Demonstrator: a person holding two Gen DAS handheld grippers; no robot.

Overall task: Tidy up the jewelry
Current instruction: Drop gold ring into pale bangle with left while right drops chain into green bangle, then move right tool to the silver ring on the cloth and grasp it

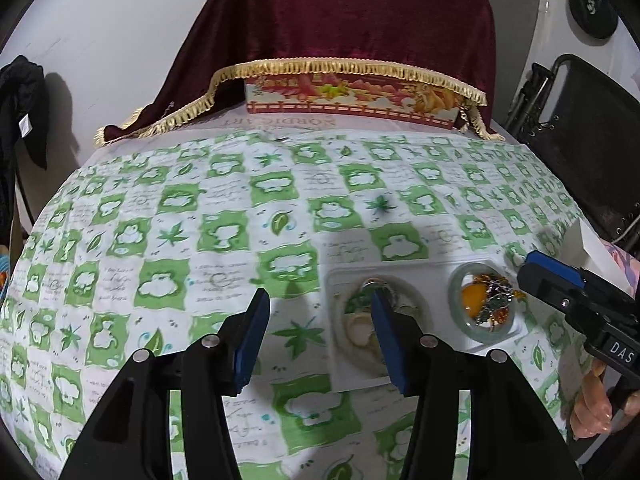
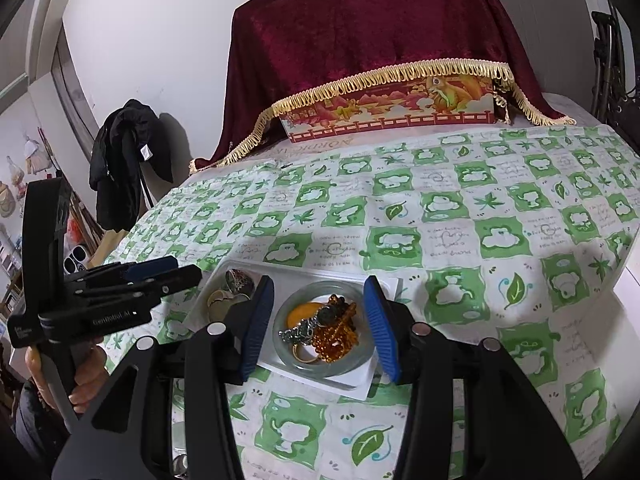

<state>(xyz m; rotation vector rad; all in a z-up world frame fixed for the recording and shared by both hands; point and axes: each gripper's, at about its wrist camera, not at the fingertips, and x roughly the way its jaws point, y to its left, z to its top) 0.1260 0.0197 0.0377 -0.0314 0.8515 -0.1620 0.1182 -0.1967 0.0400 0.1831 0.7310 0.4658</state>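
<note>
A white two-cup tray (image 1: 400,270) (image 2: 312,272) lies on the green-patterned cloth. Its right cup holds a jade bangle (image 1: 454,300) (image 2: 328,370) ringing an amber piece (image 1: 470,298) (image 2: 304,310), orange beads (image 2: 336,340) and dark charms. Pale rings and bangles (image 1: 360,332) (image 2: 236,284) fill the left cup. My left gripper (image 1: 320,296) is open over the cloth at the tray's left edge, with nothing between its fingers. My right gripper (image 2: 320,284) is open and straddles the jade bangle from above. Each gripper shows from the side in the other view, the right gripper (image 1: 560,288) and the left gripper (image 2: 160,276).
At the back, a maroon velvet cloth (image 1: 340,12) (image 2: 380,20) with gold fringe covers a decorated box (image 1: 352,100) (image 2: 400,116). A black garment (image 2: 124,168) hangs at the left, a black folding chair (image 1: 580,140) stands at the right. A white card (image 1: 588,240) lies by the tray.
</note>
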